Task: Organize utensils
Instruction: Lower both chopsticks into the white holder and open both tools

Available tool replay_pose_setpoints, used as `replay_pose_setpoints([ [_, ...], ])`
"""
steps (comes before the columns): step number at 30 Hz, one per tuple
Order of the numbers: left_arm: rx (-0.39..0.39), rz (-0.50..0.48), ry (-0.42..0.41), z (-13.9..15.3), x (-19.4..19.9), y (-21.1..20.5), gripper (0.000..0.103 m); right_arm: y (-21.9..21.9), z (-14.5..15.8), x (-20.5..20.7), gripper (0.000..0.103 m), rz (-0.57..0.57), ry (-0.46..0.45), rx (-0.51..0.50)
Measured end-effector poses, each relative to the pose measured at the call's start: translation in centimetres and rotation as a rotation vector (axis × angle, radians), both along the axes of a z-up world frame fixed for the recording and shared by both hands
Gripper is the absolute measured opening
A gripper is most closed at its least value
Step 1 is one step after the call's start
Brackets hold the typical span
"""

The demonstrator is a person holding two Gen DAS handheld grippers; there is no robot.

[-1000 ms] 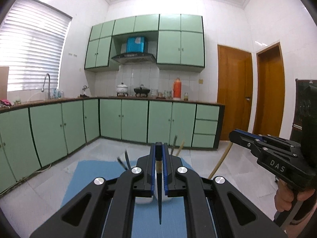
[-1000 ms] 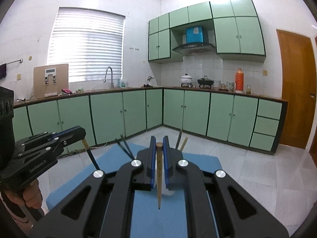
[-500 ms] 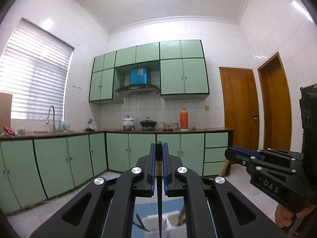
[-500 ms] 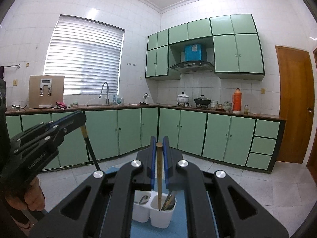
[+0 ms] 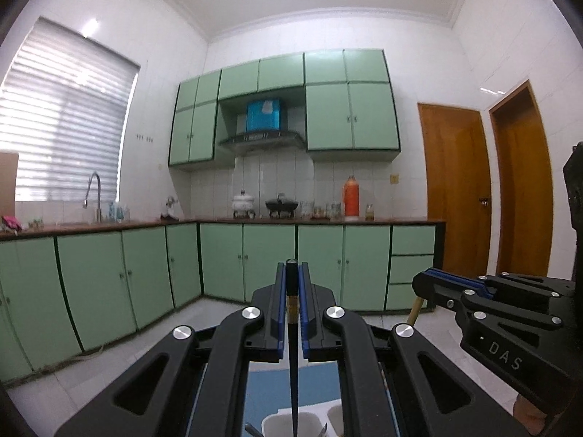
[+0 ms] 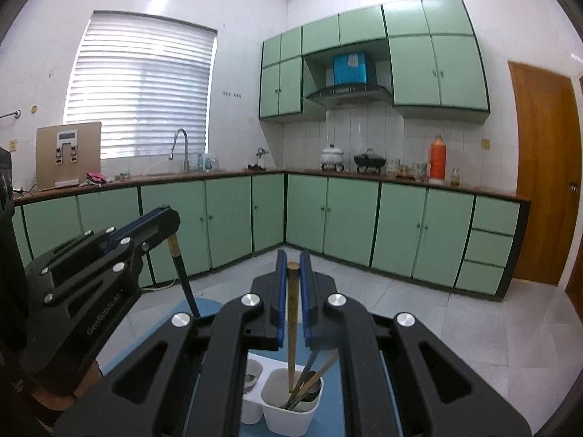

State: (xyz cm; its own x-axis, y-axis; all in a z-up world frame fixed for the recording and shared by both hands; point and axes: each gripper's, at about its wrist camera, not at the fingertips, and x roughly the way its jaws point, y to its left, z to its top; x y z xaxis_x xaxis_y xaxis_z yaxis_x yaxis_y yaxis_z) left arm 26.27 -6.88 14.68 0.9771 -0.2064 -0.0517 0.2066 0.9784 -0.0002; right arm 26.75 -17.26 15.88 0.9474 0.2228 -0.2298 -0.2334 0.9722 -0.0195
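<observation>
My left gripper [image 5: 291, 273] is shut on a black chopstick [image 5: 293, 364] that hangs straight down over a white utensil holder [image 5: 288, 424] at the bottom edge. My right gripper [image 6: 290, 266] is shut on a wooden chopstick [image 6: 291, 327] whose tip reaches into the right cup of the white holder [image 6: 288, 411], among several utensils. The left gripper [image 6: 160, 218] with its black chopstick also shows in the right wrist view, to the left. The right gripper [image 5: 433, 278] shows at the right of the left wrist view.
The holder stands on a blue mat [image 6: 328, 411] on a table. Beyond are a white tiled floor, green cabinets [image 6: 349, 218], a counter with pots and an orange flask [image 6: 436, 162], and wooden doors [image 5: 452, 189].
Both grippers have tilted up and risen over the holder; the mat has dropped low in view. The wooden chopstick's tip now sits in the right cup.
</observation>
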Motion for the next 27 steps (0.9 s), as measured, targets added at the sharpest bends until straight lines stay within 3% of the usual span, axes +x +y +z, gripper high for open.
replay_pose_setpoints([
  [9, -0.005, 0.004, 0.083, -3.1, 3.1, 0.6, 0.006, 0.6, -3.6, 2.4, 0.006, 0.009, 0.059, 0.031],
  [27, 0.014, 0.017, 0.176, -6.7, 4.4, 0.1, 0.006, 0.8, -7.5, 3.4, 0.006, 0.013, 0.127, 0.066],
])
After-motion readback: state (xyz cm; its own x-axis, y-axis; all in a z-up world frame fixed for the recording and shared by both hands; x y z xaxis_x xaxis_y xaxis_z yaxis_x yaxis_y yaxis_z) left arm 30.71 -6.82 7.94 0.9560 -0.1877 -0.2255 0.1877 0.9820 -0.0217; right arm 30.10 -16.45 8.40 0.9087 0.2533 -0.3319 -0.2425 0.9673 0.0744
